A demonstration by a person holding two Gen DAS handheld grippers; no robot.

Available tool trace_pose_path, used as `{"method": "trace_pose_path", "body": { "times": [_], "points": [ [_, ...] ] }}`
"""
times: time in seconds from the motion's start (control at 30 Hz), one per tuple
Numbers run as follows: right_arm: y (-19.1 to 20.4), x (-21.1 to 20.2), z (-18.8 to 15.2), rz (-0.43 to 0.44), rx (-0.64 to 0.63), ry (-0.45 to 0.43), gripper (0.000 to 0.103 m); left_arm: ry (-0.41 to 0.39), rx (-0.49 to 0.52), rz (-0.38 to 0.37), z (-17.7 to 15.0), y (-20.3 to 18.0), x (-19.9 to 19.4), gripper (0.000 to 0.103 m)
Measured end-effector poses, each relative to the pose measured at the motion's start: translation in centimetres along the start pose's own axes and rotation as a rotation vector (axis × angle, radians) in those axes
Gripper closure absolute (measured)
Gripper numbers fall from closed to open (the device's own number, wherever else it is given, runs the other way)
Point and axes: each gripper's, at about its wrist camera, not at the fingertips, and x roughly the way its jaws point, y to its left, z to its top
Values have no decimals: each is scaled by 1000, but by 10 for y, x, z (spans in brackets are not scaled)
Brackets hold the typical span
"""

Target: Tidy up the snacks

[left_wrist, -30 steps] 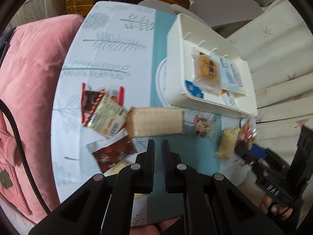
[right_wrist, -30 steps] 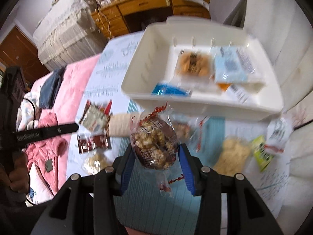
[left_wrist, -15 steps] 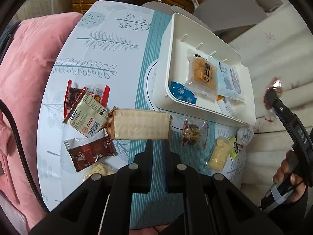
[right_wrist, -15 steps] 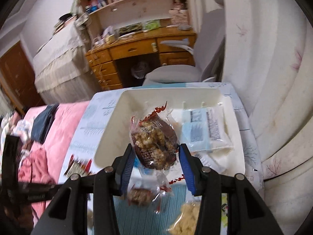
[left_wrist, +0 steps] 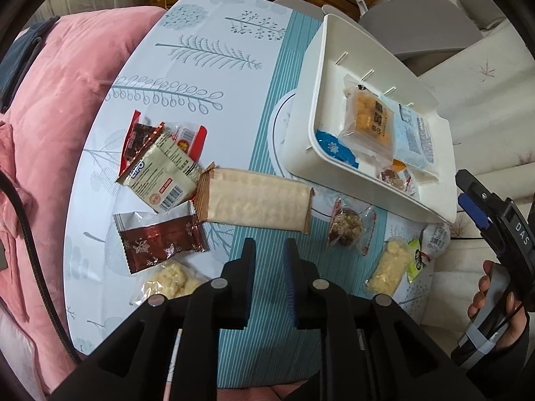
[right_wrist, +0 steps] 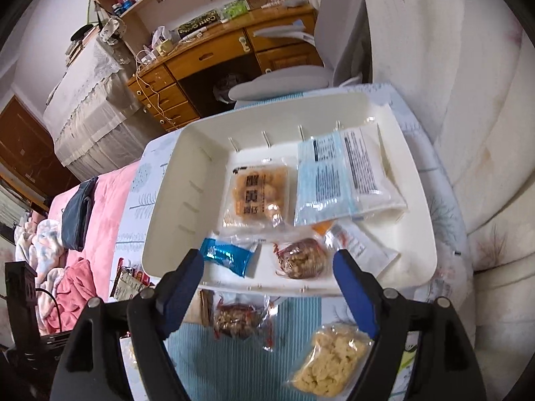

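Right tool (right_wrist: 267, 287): jaws just opened wide, empty; nut-cluster packet (right_wrist: 302, 258) lies released in the white bin (right_wrist: 167, 200).
Left tool (left_wrist: 269, 267): jaws just parted slightly, empty.
Next target: wafer pack (left_wrist: 255, 204) on the worktop (left_wrist: 207, 53), at 12 o'clock from the left tool, long axis 9-to-3; left hand nearer.

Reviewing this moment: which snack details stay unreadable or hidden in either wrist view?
- Orange packet in the white plastic bin: right wrist view, mostly buried under the pale blue packets.
- Red wrapper: left wrist view, overlapped by the cream barcode packet.
- Yellow puffed-snack bag: left wrist view, partly behind the left hand-held gripper.
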Motion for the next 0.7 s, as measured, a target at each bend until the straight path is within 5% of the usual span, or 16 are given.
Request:
{"method": "trace_pose_path", "body": {
  "times": [0.37, 0.7],
  "points": [
    [-37, 6, -26, 17, 237, 104, 23, 46, -33, 59, -10, 13, 12, 73],
    [-69, 17, -57, -2, 422, 208, 23, 121, -135, 113, -20, 43, 28, 38]
  ]
}}
